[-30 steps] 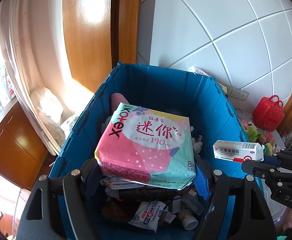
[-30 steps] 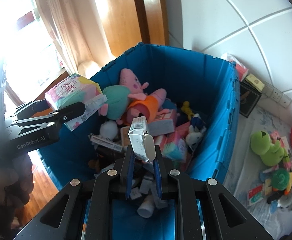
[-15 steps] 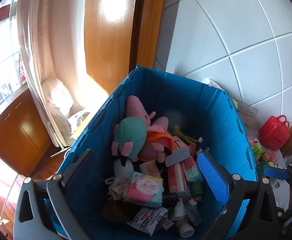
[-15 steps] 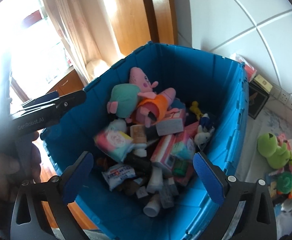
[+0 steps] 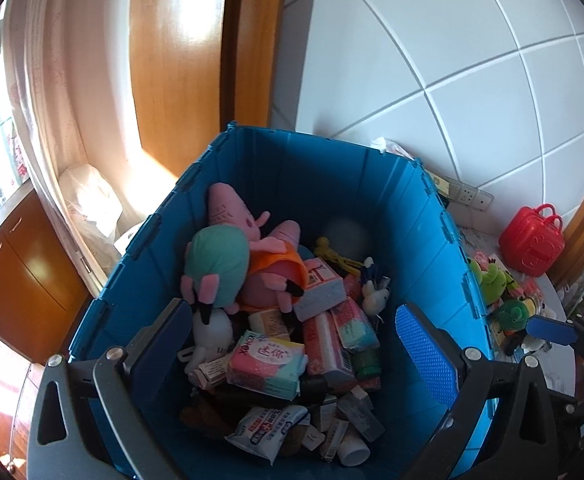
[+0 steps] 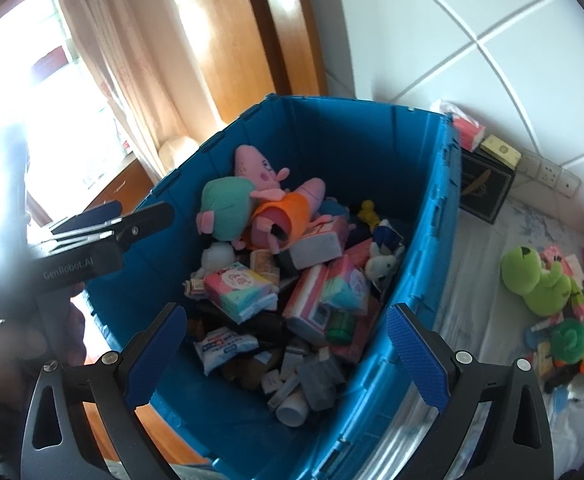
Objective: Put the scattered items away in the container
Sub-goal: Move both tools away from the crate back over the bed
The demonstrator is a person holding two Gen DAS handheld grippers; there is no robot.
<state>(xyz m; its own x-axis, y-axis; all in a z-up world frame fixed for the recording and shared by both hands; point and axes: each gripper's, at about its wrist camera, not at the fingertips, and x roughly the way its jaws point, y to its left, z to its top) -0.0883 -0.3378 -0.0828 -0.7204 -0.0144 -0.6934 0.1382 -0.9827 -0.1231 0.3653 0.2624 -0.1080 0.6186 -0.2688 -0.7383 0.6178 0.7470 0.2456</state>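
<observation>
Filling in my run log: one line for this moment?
left gripper: open | right gripper: open | blue bin: full | green frog: outside

Blue crate (image 5: 419, 216) upright, open-topped; Kotex pack (image 5: 267, 362) lying atop clutter inside.

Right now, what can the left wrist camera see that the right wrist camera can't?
Only the left wrist view shows the whole red toy case with its handle, and the right gripper's blue pad poking in at the edge.

Only the right wrist view shows the black box behind the crate, the yellow box on top of it, and the left gripper from the side.

Both show the blue crate, the pink pig plush, the Kotex pack and the green frog plush. Both grippers are open and empty.
</observation>
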